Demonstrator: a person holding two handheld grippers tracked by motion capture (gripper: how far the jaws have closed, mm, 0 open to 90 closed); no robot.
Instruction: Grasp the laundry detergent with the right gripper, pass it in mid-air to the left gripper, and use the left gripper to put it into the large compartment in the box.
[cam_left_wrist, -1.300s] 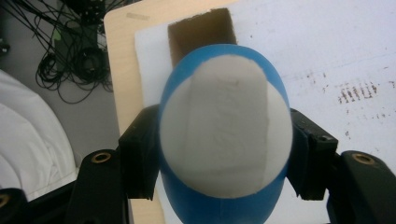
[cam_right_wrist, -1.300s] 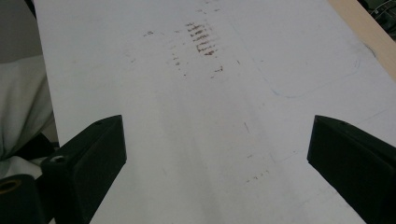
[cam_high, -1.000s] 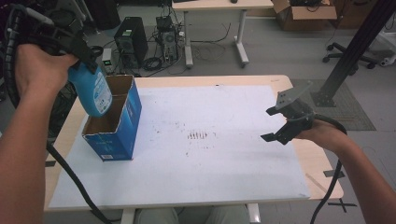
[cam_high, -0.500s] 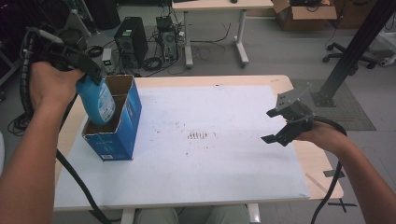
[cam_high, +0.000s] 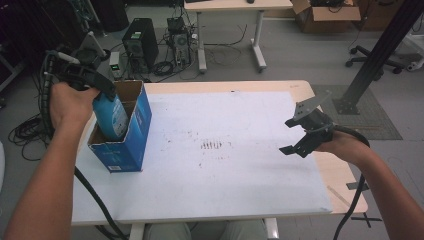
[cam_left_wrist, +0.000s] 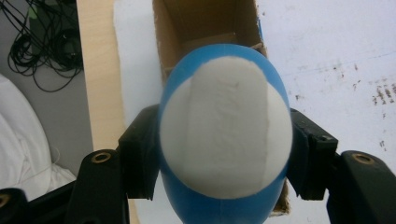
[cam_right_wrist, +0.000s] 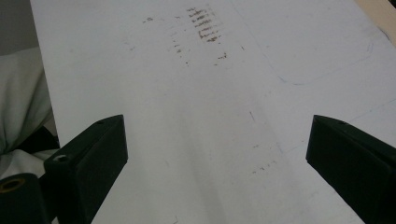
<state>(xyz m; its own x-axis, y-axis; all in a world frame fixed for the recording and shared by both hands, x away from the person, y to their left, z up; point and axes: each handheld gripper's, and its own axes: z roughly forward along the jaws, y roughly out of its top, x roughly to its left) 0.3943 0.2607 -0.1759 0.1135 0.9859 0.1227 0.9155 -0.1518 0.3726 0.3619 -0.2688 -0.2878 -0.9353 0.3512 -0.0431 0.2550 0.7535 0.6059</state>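
Bottle (cam_high: 111, 116) pinched in left claw (cam_high: 97, 95), forearm angled over the box (cam_high: 131, 145); right claw (cam_high: 300, 135) spread.

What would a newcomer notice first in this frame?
The blue bottle, clamped in the left gripper, with its lower end inside the open blue box at the table's left edge. Next, the right gripper, jaws wide with nothing between them, over the white sheet near its right side. Brown smudges mark the sheet's middle.
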